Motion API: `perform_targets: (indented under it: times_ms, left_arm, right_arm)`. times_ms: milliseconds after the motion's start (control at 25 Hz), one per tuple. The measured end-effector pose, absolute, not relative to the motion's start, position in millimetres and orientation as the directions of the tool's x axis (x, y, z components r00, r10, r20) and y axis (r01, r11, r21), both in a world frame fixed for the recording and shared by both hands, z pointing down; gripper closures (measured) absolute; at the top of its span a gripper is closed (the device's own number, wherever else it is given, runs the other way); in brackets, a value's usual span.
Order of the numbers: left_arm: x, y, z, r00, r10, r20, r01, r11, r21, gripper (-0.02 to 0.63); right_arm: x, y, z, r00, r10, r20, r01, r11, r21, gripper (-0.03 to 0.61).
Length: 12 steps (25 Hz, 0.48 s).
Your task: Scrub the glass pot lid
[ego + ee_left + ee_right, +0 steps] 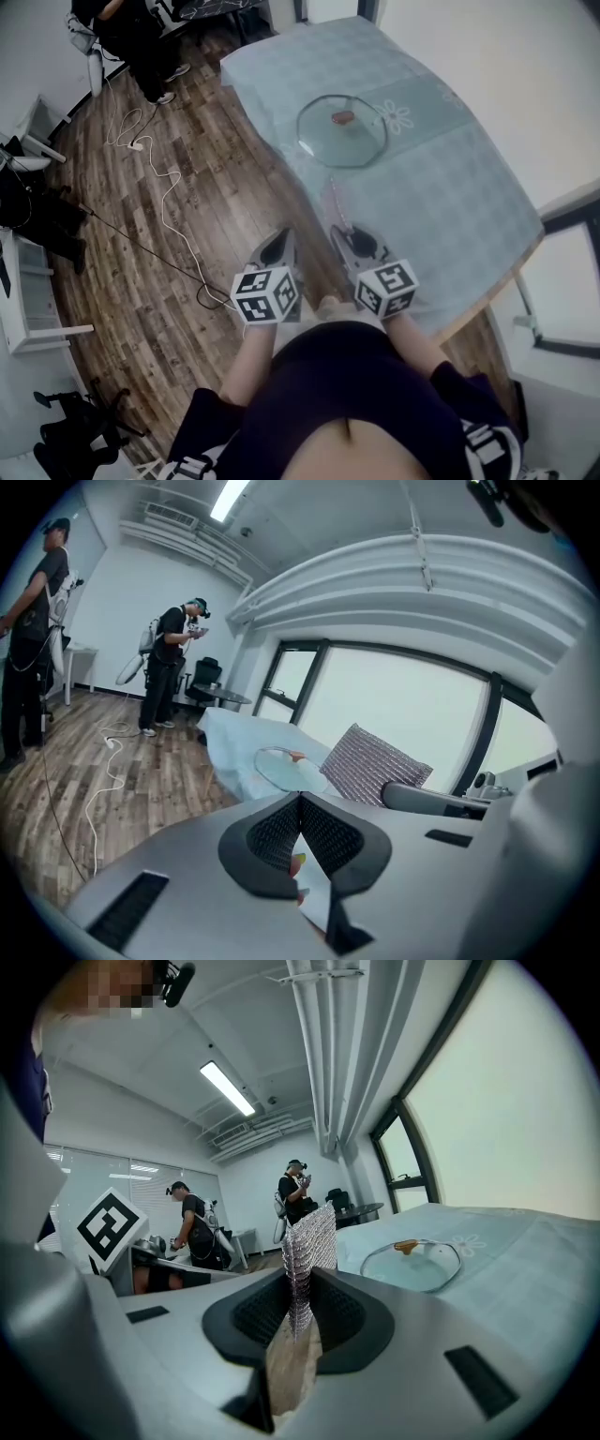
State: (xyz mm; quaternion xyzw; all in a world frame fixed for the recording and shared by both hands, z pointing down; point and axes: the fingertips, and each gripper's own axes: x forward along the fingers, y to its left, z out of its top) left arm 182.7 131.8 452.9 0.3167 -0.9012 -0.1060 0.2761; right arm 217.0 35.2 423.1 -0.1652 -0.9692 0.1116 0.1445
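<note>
Jaws of the left gripper (pixel 300 803) were clenched together with nothing gripped between them. Those of the right gripper (pixel 298 1288) were grasping a silvery mesh scrubbing cloth (pixel 306 1241), which stood upright out of them.

A wooden floor (pixel 159 244) filled the left half of the head view. The counter (pixel 459 197), under a pale blue-green tablecloth, ran from the top centre down to the right. Two people (pixel 171 663) stood at the far end of the room, in the upper left of the head view and at the left of the left gripper view. A white cable (pixel 169 187) snaked across the boards below them.

The glass pot lid (pixel 339 145) lay flat on the counter in the upper middle of the head view, well apart from both grippers. It showed right of centre in the right gripper view (pixel 412 1267) and just above the closed jaws in the left gripper view (pixel 279 766).

Both grippers sat side by side at the lower centre of the head view. The left gripper (pixel 274 246) was over the floor just beside the counter's edge, and the right gripper (pixel 361 246) was over the counter's near end. Each carried its marker cube (pixel 266 294) nearest the person. In the left gripper view the mesh scrubbing cloth (pixel 375 766) stood at centre right, beside the lid.

A small brown knob (pixel 343 118) topped the lid.
</note>
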Motion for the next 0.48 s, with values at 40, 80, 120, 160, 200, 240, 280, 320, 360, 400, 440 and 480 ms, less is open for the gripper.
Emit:
perform_targets:
  times_ms: [40, 80, 120, 160, 200, 240, 280, 320, 360, 400, 440, 480]
  left_arm:
    - [180, 133, 455, -0.645, -0.629, 0.434, -0.506, 0.777, 0.375, 0.612]
    - [176, 134, 458, -0.642, -0.63, 0.437, -0.501, 0.776, 0.382, 0.612]
    - [172, 135, 460, -0.64, -0.631, 0.438, -0.499, 0.775, 0.388, 0.612]
    - [167, 136, 461, -0.637, -0.633, 0.44, -0.5, 0.773, 0.391, 0.612]
    - [162, 137, 462, -0.632, -0.637, 0.441, -0.503, 0.771, 0.391, 0.612]
    - [156, 138, 462, -0.626, -0.642, 0.442, -0.509, 0.767, 0.392, 0.612]
    - [150, 139, 461, -0.618, -0.649, 0.443, -0.516, 0.761, 0.393, 0.612]
    - [142, 140, 461, -0.609, -0.657, 0.445, -0.525, 0.754, 0.395, 0.612]
    - [134, 141, 461, -0.599, -0.665, 0.446, -0.533, 0.747, 0.397, 0.612]
    - [125, 142, 462, -0.592, -0.671, 0.447, -0.541, 0.742, 0.397, 0.612]
    - [116, 143, 462, -0.586, -0.676, 0.447, -0.548, 0.737, 0.396, 0.612]
    - [108, 143, 461, -0.581, -0.68, 0.447, -0.554, 0.733, 0.395, 0.612]
  right_arm:
    - [214, 35, 424, -0.904, 0.351, 0.245, 0.284, 0.92, -0.269, 0.511]
    - [210, 35, 426, -0.905, 0.347, 0.248, 0.277, 0.921, -0.275, 0.511]
    - [206, 34, 427, -0.906, 0.341, 0.251, 0.269, 0.921, -0.281, 0.511]
    - [201, 33, 428, -0.908, 0.333, 0.253, 0.259, 0.923, -0.285, 0.511]
    - [197, 33, 429, -0.911, 0.323, 0.256, 0.248, 0.925, -0.288, 0.511]
    - [192, 33, 429, -0.914, 0.313, 0.257, 0.236, 0.927, -0.29, 0.511]
    - [187, 34, 428, -0.917, 0.304, 0.26, 0.225, 0.93, -0.292, 0.511]
    - [181, 36, 428, -0.918, 0.296, 0.262, 0.218, 0.932, -0.291, 0.511]
    - [174, 39, 428, -0.92, 0.292, 0.263, 0.214, 0.934, -0.287, 0.511]
    - [167, 42, 427, -0.92, 0.289, 0.263, 0.214, 0.936, -0.279, 0.511]
    - [161, 46, 426, -0.921, 0.287, 0.262, 0.216, 0.939, -0.269, 0.511]
    - [155, 49, 425, -0.923, 0.285, 0.26, 0.218, 0.941, -0.258, 0.511]
